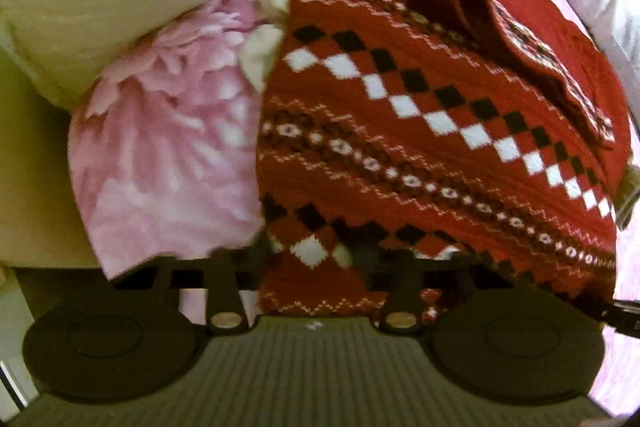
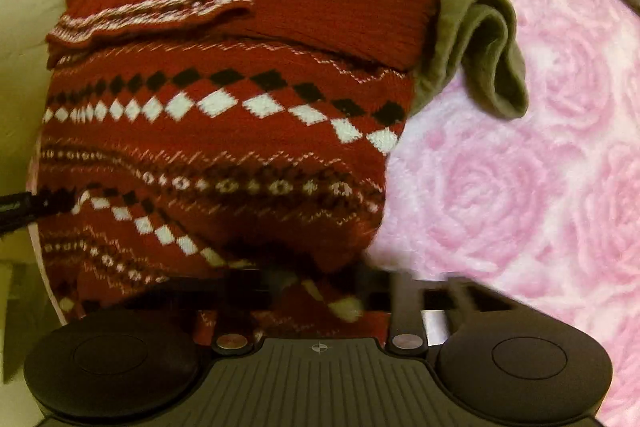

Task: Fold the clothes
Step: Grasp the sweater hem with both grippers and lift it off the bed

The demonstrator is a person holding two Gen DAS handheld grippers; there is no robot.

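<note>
Both the left tool (image 1: pixel 316 259) and right tool (image 2: pixel 320 279) grip the near hem of the red patterned knit sweater (image 2: pixel 224 147) on the pink rose-print bed cover (image 2: pixel 500 187), mid-fold; next the hem wants carrying evenly toward the collar.

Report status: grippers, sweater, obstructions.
Left gripper and right gripper both at red sweater hem, grip unclear. Sweater partly folded. Olive garment tucked under its far corner.
</note>
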